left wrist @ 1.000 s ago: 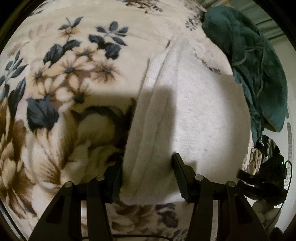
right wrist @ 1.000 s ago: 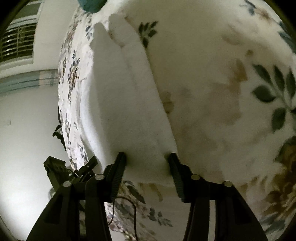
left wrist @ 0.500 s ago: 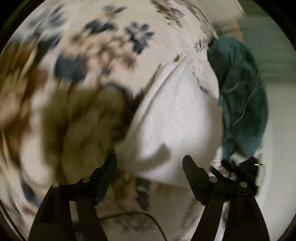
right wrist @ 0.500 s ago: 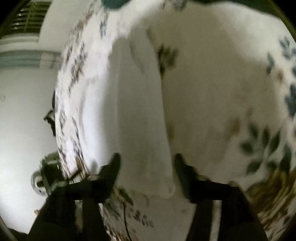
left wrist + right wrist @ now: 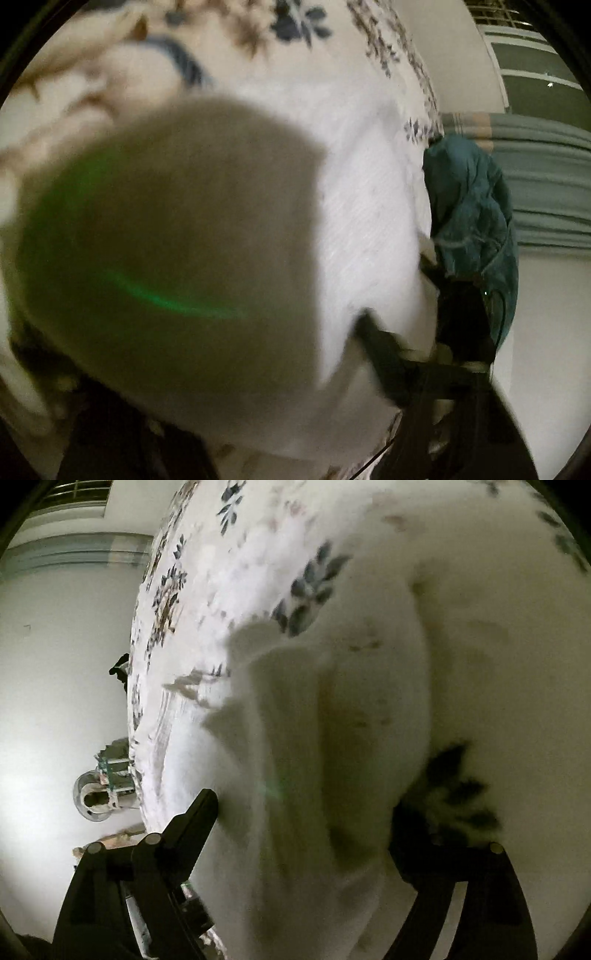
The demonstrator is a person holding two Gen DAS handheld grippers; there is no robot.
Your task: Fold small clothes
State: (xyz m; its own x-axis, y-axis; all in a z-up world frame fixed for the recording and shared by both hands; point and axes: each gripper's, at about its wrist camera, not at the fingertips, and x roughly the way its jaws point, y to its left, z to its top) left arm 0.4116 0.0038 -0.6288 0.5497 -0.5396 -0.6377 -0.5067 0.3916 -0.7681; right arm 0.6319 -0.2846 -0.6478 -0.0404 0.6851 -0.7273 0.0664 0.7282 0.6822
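White knit cloth, the small garment (image 5: 369, 206) being folded, lies on a bed covered with a cream floral blanket (image 5: 303, 40), near the bed's edge. In the left wrist view a fold of that garment stands up so close to the lens that it fills most of the picture as a shadowed, blurred dome with a green streak of glare across it. The left tool (image 5: 236, 369) has its jaws closing with cloth bunched between them; only one finger (image 5: 380, 350) shows clearly, dug into the fabric, so I cannot tell whether the pads are pressing on it yet. The likely reason for the raised cloth is that this end is being gathered to carry over for a fold. The right tool (image 5: 303, 823) is opening, its fingers set wide on either side of the garment's near end (image 5: 295, 775); the cloth lies between them with no sign of pinching, which looks like a letting-go. A dark teal garment (image 5: 469, 206) is heaped at the bed's edge just beyond the white one, probably waiting its turn. Around the bed are pale walls, a striped band of curtain or wall trim, a barred window, and a small fan-like object (image 5: 99, 794) on the floor.
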